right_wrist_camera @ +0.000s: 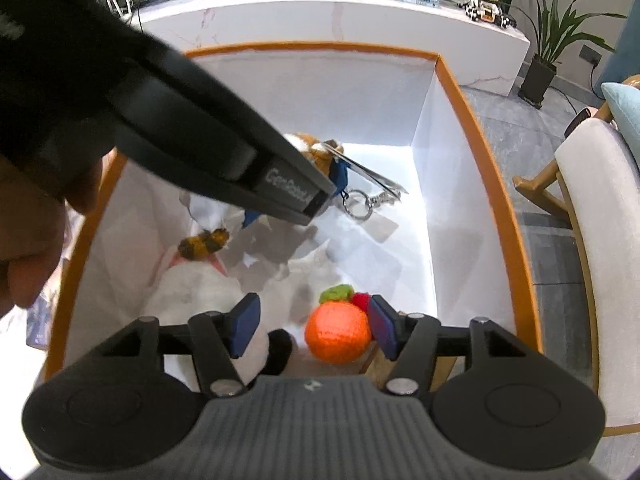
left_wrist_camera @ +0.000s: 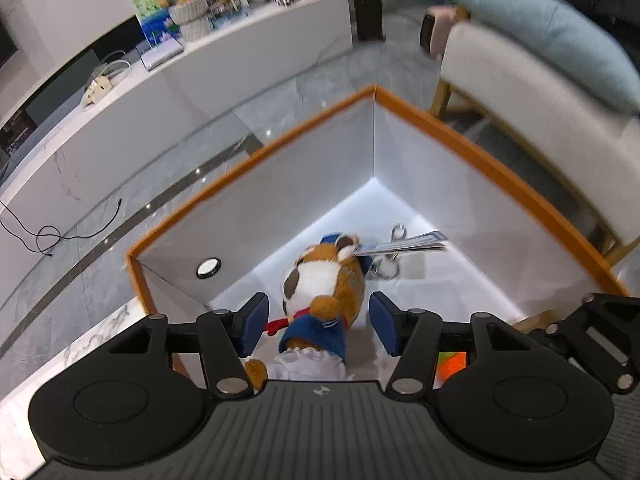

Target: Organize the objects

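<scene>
Both jaws stand apart, pads pressing on nothing. The left gripper (left_wrist_camera: pixel 319 322) hangs over a brown-and-white plush animal in blue clothes (left_wrist_camera: pixel 324 284) lying on the floor of the white orange-rimmed box (left_wrist_camera: pixel 460 140). The right gripper (right_wrist_camera: pixel 312 326) hovers over an orange crocheted fruit (right_wrist_camera: pixel 338 332) in the same box. Farther in lies a metal key ring (right_wrist_camera: pixel 358 202).

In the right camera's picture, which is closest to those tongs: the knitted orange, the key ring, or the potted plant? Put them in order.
From the right tongs:
1. Knitted orange, in the box, between the blue pads.
2. Key ring, deeper in the box.
3. Potted plant, on the floor beyond the box, upper right.
</scene>
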`<action>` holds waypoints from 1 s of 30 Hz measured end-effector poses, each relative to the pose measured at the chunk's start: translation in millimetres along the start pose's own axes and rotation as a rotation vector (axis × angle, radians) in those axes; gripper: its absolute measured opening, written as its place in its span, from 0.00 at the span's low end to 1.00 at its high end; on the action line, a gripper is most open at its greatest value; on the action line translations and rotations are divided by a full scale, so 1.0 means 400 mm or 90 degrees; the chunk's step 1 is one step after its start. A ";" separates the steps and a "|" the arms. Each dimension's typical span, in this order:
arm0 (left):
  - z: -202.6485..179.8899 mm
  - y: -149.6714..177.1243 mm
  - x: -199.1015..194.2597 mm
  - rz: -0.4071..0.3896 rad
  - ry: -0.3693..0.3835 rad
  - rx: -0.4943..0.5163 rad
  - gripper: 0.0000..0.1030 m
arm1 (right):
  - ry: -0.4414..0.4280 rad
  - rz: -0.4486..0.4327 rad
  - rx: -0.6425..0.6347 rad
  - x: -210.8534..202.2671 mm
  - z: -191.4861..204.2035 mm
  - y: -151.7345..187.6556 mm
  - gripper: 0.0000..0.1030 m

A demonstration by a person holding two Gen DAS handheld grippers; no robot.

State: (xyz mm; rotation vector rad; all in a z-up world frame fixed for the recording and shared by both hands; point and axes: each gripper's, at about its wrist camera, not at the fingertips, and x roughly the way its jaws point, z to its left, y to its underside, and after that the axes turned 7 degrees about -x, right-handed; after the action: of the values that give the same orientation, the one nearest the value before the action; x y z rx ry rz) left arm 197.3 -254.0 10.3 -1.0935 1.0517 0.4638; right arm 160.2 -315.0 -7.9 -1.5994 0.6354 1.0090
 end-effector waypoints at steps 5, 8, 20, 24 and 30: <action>0.028 0.011 -0.063 -0.038 0.023 -0.027 0.66 | 0.000 -0.030 0.001 -0.043 0.002 -0.008 0.61; 0.053 0.019 -0.099 -0.056 0.032 -0.046 0.67 | 0.000 -0.043 0.000 -0.058 -0.001 -0.019 0.62; 0.199 0.132 -0.230 -0.125 0.032 -0.154 0.71 | -0.002 -0.082 -0.015 -0.122 0.057 -0.040 0.62; 0.243 0.199 -0.263 -0.146 0.028 -0.192 0.77 | -0.004 -0.088 -0.027 -0.137 0.078 -0.037 0.62; 0.285 0.317 -0.294 -0.167 0.021 -0.254 0.79 | -0.006 -0.107 -0.048 -0.157 0.118 -0.020 0.62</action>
State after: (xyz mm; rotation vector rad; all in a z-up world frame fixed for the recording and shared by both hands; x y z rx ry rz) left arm 98.8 -78.4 58.0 -1.5756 0.8458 0.4546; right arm 122.3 -273.9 47.9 -1.6824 0.4520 0.9242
